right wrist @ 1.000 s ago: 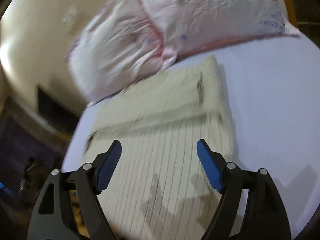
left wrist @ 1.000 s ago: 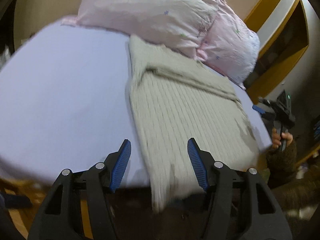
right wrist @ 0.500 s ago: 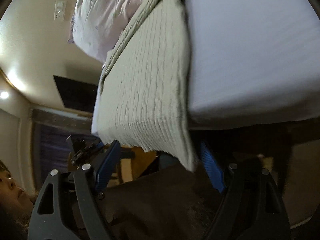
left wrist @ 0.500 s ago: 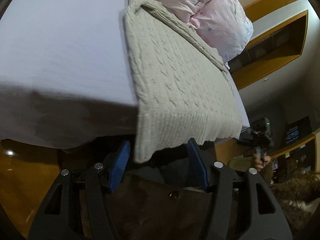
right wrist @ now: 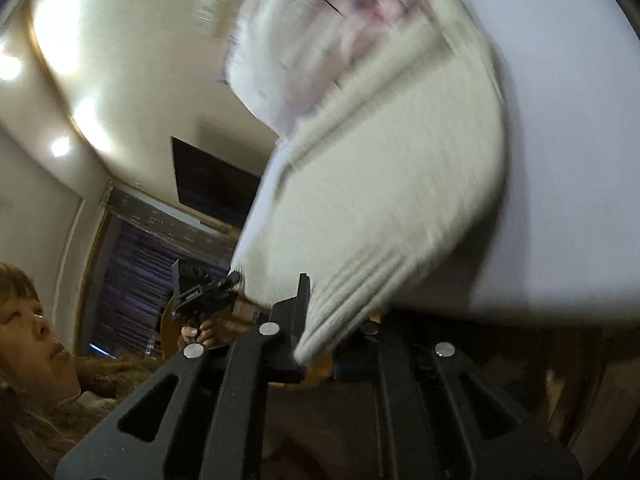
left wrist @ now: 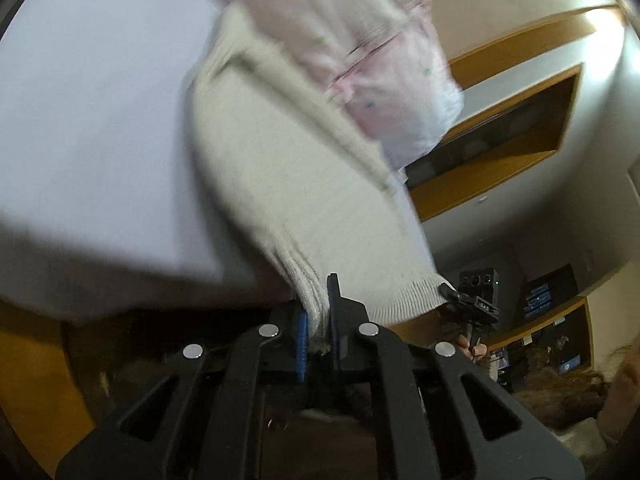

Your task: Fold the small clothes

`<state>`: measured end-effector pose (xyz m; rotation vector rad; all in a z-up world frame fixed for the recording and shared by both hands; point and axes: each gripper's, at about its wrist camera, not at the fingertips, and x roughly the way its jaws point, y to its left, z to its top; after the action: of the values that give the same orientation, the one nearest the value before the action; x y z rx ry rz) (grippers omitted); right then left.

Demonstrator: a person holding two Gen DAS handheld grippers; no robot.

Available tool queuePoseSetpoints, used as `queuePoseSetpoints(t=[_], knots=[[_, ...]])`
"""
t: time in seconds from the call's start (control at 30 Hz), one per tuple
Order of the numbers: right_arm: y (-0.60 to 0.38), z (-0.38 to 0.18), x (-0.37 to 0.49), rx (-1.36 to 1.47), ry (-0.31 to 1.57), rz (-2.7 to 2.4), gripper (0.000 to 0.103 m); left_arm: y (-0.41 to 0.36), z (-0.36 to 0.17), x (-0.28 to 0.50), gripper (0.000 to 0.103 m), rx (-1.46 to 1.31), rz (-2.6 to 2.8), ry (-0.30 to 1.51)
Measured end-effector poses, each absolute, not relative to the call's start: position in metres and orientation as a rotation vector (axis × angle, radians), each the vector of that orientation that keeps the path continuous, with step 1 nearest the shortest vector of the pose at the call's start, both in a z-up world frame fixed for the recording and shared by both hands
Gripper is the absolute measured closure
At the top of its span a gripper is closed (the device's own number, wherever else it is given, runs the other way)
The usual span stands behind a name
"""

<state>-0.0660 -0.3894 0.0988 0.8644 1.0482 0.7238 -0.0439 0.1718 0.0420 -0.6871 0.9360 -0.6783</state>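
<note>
A cream cable-knit sweater lies on the white bed sheet, its ribbed hem hanging over the near edge. My left gripper is shut on the hem's left corner. In the right wrist view the same sweater runs away from me, and my right gripper is shut on the hem's right corner. Each gripper shows small in the other's view, the right one and the left one, both at the hem. Both views are blurred.
Pink-white pillows lie against the sweater's far end and also show in the right wrist view. A wooden wall niche is on the right. A person's face is at lower left. The bed's side drops below the hem.
Both grippers dropped below the bed edge, came up to the hanging hem and closed on its two corners. They were open half a second ago.
</note>
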Motion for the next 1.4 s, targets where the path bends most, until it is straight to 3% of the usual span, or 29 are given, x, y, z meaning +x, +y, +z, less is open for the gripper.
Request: queuePoseSetpoints(t=[0.13, 0.27, 0.4, 0.5, 0.67, 0.73, 0.77, 0.8, 0.83, 0.9, 0.93, 1.0, 1.1, 1.2, 1.33, 1.4], knots=[[-0.396, 0.152, -0.005, 0.784, 0.870, 0.692, 0.094, 0.171, 0.092, 0.004, 0.095, -0.604, -0.645, 0.815], [-0.405, 0.164, 0.077, 0.814, 0.752, 0.611, 0.094, 0.170, 0.118, 0.099, 0.095, -0.600, -0.520, 0.738], [-0.414, 0.120, 0.167, 0.907, 0.762, 0.441, 0.094, 0.165, 0.097, 0.201, 0.095, -0.603, -0.355, 0.789], [-0.414, 0.070, 0.215, 0.923, 0.875, 0.299, 0.094, 0.157, 0.063, 0.255, 0.095, -0.627, -0.297, 0.881], [-0.424, 0.039, 0.232, 0.980, 0.902, 0.233, 0.094, 0.160, 0.038, 0.274, 0.095, -0.664, -0.292, 0.907], [-0.425, 0.032, 0.237, 0.982, 0.923, 0.192, 0.086, 0.169, 0.034, 0.280, 0.095, -0.690, -0.283, 0.917], [-0.423, 0.025, 0.242, 0.987, 0.948, 0.163, 0.070, 0.175, 0.031, 0.284, 0.095, -0.736, -0.289, 0.921], [-0.417, 0.019, 0.249, 0.985, 0.962, 0.129, 0.061, 0.183, 0.027, 0.287, 0.095, -0.807, -0.307, 0.932], [-0.418, 0.018, 0.248, 0.980, 0.953, 0.110, 0.058, 0.190, 0.024, 0.290, 0.092, -0.877, -0.323, 0.943], [-0.420, 0.023, 0.246, 0.961, 0.921, 0.095, 0.026, 0.198, 0.021, 0.293, 0.080, -0.957, -0.336, 0.938], [-0.420, 0.026, 0.247, 0.966, 0.907, 0.112, 0.021, 0.202, 0.024, 0.293, 0.071, -0.972, -0.330, 0.927], [-0.418, 0.033, 0.245, 0.924, 0.915, 0.086, 0.017, 0.208, 0.038, 0.284, 0.022, -0.942, -0.286, 0.850], [-0.407, 0.045, 0.237, 0.845, 0.932, 0.119, 0.016, 0.214, 0.062, 0.266, 0.019, -0.868, -0.295, 0.768], [-0.404, 0.035, 0.231, 0.760, 1.020, 0.088, 0.015, 0.215, 0.069, 0.247, 0.019, -0.701, -0.209, 0.859], [-0.405, 0.050, 0.217, 0.746, 0.959, 0.107, 0.014, 0.213, 0.052, 0.222, 0.021, -0.646, -0.220, 0.982], [-0.405, 0.054, 0.209, 0.790, 0.873, 0.169, 0.009, 0.205, 0.043, 0.214, 0.025, -0.638, -0.242, 1.014]])
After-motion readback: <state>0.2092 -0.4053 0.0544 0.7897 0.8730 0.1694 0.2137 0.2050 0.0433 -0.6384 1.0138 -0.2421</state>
